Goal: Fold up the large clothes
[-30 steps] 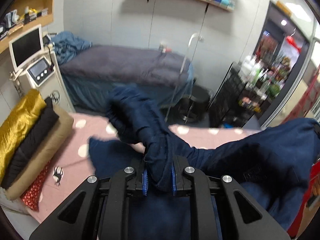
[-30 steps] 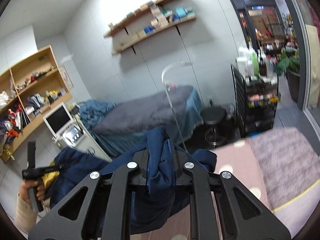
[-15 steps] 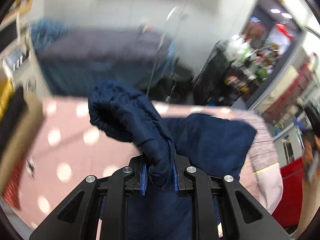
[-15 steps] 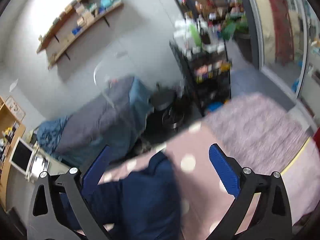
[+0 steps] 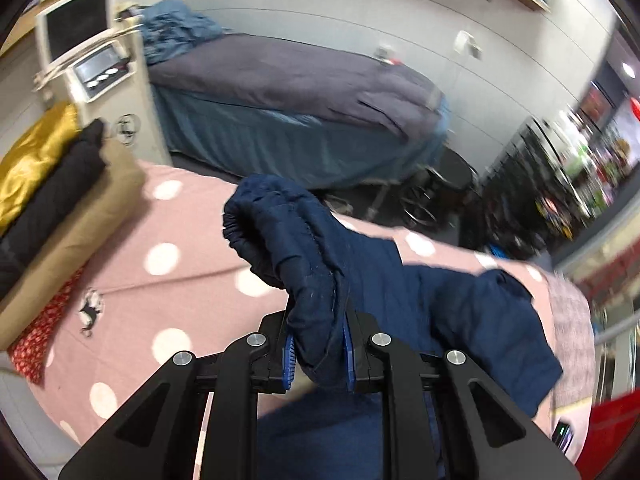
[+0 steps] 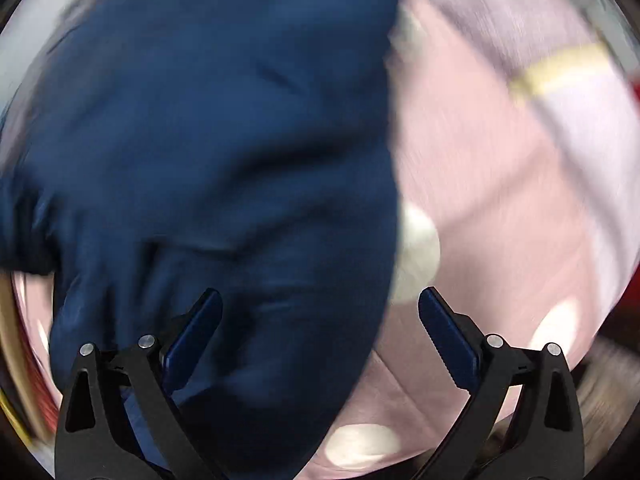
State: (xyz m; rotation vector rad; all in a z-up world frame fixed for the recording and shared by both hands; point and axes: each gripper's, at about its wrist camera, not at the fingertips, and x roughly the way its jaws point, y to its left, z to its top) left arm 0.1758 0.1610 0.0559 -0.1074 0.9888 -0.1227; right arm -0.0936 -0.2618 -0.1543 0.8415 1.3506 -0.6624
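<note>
1. One navy garment (image 5: pixel 384 292), spread across the centre and lower right of the left wrist frame on a pink dotted cover (image 5: pixel 180 280); a bunched part of it rises at centre.
2. Left gripper (image 5: pixel 319 354): jaws narrow, clamped on that bunched navy fold at bottom centre; blue pads (image 5: pixel 289 354) pressed against the cloth on both sides.
3. Right gripper (image 6: pixel 320 320): jaws spread wide, nothing between them; the left blue pad over the garment (image 6: pixel 208 140), the right over the cover (image 6: pixel 480 184). Frame heavily blurred.
4. Garment fills the left and centre of the right wrist frame; cover fills the right.
5. Three folded items stacked at the left edge of the left wrist frame: gold (image 5: pixel 34 160), black (image 5: pixel 60 196), tan (image 5: pixel 80 236); red patterned cloth (image 5: pixel 38 332) beneath.
6. One grey-topped bed (image 5: pixel 288 80), upper centre; one screen (image 5: pixel 76 24), upper left; one stool (image 5: pixel 444 184), centre right.
7. No legible writing or brands anywhere.
</note>
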